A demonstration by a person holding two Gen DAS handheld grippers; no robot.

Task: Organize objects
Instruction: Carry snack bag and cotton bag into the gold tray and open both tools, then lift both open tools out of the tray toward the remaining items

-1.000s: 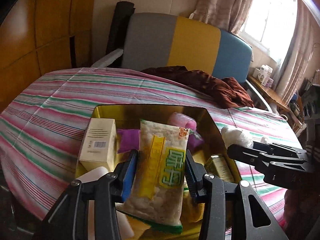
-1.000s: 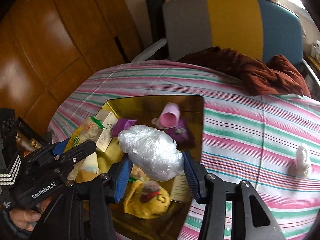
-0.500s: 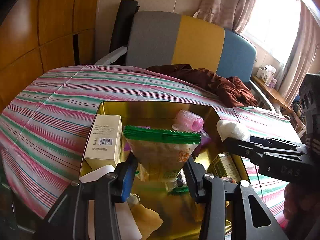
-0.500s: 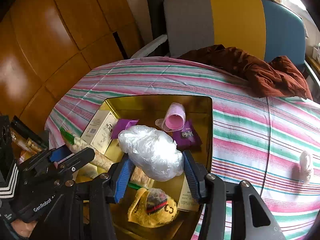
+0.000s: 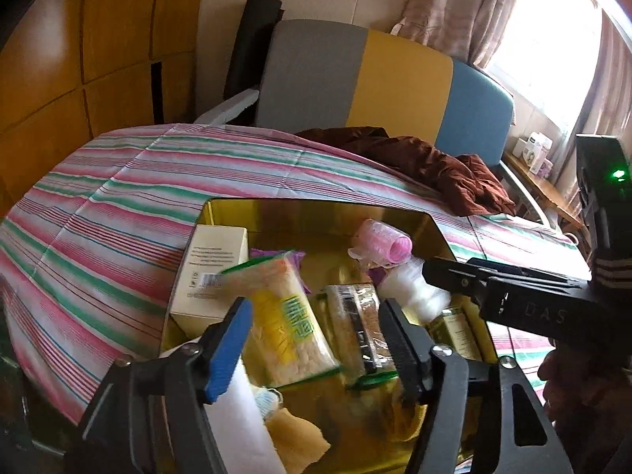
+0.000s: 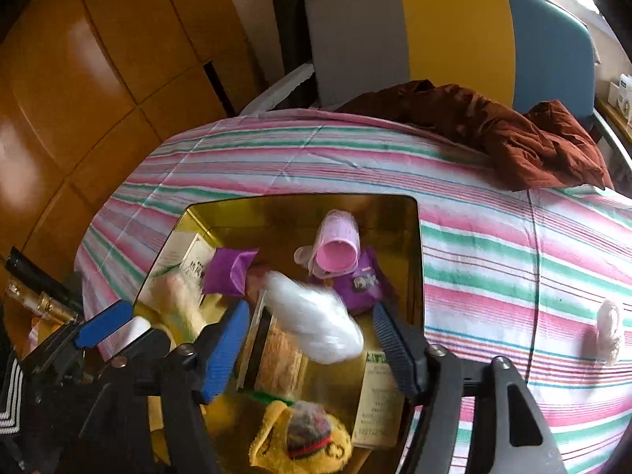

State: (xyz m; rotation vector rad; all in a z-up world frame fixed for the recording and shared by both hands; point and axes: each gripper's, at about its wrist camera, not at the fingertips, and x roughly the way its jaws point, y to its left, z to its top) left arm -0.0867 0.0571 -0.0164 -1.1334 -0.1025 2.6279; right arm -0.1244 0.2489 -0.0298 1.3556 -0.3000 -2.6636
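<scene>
Two items were dropping into the gold tin (image 6: 410, 229) on the striped table (image 6: 474, 237): snack pack (image 5: 288, 316) between the left tool (image 5: 312, 339) jaws, white bag (image 6: 316, 328) between the right tool (image 6: 312, 339) jaws. Both tools' jaws had just opened, pads clear, gripping nothing. Best to hold over the tin till both land, then lift w/o snagging.

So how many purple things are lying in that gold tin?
2 that I can see: a purple pouch near the cream box at the left, and a purple packet under the pink roller. Clutter may hide more.
</scene>
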